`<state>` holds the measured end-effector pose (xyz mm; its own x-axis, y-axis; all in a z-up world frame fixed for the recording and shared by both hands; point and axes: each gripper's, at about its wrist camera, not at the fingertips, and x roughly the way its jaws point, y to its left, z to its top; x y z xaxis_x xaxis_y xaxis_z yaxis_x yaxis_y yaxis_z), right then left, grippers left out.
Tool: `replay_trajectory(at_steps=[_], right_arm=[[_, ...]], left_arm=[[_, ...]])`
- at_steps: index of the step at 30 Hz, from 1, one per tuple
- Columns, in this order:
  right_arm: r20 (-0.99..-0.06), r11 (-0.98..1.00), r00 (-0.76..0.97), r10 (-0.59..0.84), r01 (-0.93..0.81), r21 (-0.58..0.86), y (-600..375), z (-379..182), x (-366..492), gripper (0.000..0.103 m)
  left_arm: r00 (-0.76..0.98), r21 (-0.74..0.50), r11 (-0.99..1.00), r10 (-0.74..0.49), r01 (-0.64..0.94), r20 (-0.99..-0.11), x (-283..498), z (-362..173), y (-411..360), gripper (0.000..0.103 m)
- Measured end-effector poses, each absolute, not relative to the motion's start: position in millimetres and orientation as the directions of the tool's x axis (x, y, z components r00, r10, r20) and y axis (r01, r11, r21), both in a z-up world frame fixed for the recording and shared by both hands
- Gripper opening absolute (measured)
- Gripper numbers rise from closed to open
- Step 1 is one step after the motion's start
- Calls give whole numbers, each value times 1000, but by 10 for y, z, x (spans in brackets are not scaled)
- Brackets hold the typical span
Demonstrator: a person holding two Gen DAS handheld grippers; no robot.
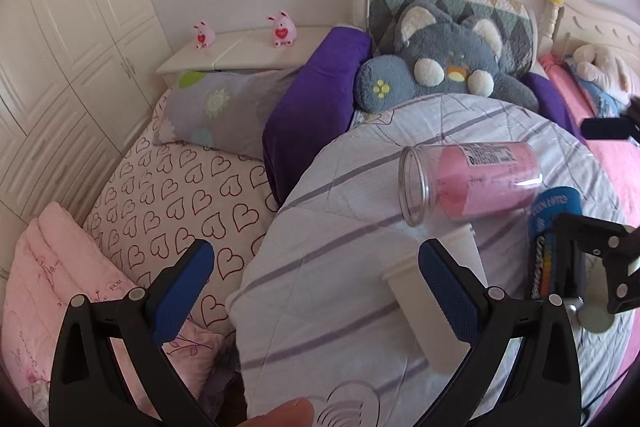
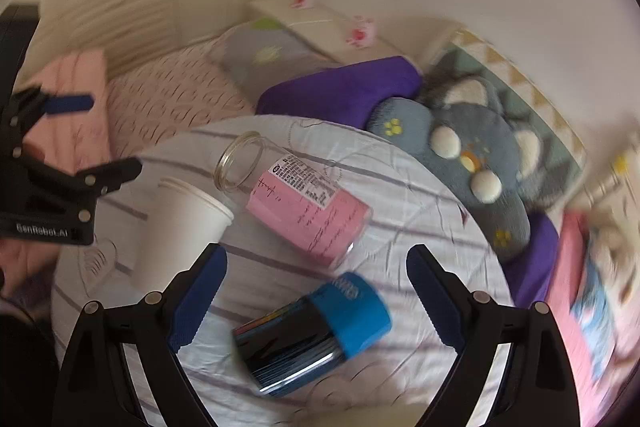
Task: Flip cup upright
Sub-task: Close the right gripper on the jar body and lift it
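Observation:
Three cups lie on their sides on a round table covered in a striped white cloth (image 1: 320, 227). A white paper cup (image 1: 432, 303) lies just beside my left gripper's right finger; it also shows in the right wrist view (image 2: 176, 227). A clear glass jar with a pink label (image 1: 472, 183) (image 2: 296, 203) lies further off. A black cup with a blue sleeve (image 2: 316, 331) (image 1: 554, 239) lies between my right gripper's fingers' line, below them. My left gripper (image 1: 316, 287) is open and empty. My right gripper (image 2: 316, 299) is open and empty, above the black cup.
A bed with a heart-print sheet (image 1: 180, 195), a purple cushion (image 1: 312, 99) and a grey plush cat (image 1: 448, 63) surround the table. A folded pink quilt (image 1: 52, 291) lies at the left. White wardrobes (image 1: 60, 27) stand behind. The right wrist view is blurred.

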<state>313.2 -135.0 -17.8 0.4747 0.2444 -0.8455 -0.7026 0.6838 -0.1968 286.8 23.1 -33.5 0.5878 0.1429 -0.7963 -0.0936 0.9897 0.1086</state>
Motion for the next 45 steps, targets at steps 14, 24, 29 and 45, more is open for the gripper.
replay_trajectory(at_steps=[14,24,29,45], right_arm=[[-934,386,265,238,-909,-160,-937,-569,3664,92],[-974,247,201,107,-954,-170,-624,-913,3765,92],[-978,231,203,38,-954,-189,-563,-1074,3825,92],[-968,475,206,145,-872,-115,-763,-557,3858,79]], left_arm=[[556,121,986,166,-116,-815,3090,-439,232,103],[557,109,987,158,-122,-815,3068,-435,278,103],[559,100,986,156,-130,-814,3055,-410,345,103],[608,74,989,138,-129,-782,2763,-182,347,103]])
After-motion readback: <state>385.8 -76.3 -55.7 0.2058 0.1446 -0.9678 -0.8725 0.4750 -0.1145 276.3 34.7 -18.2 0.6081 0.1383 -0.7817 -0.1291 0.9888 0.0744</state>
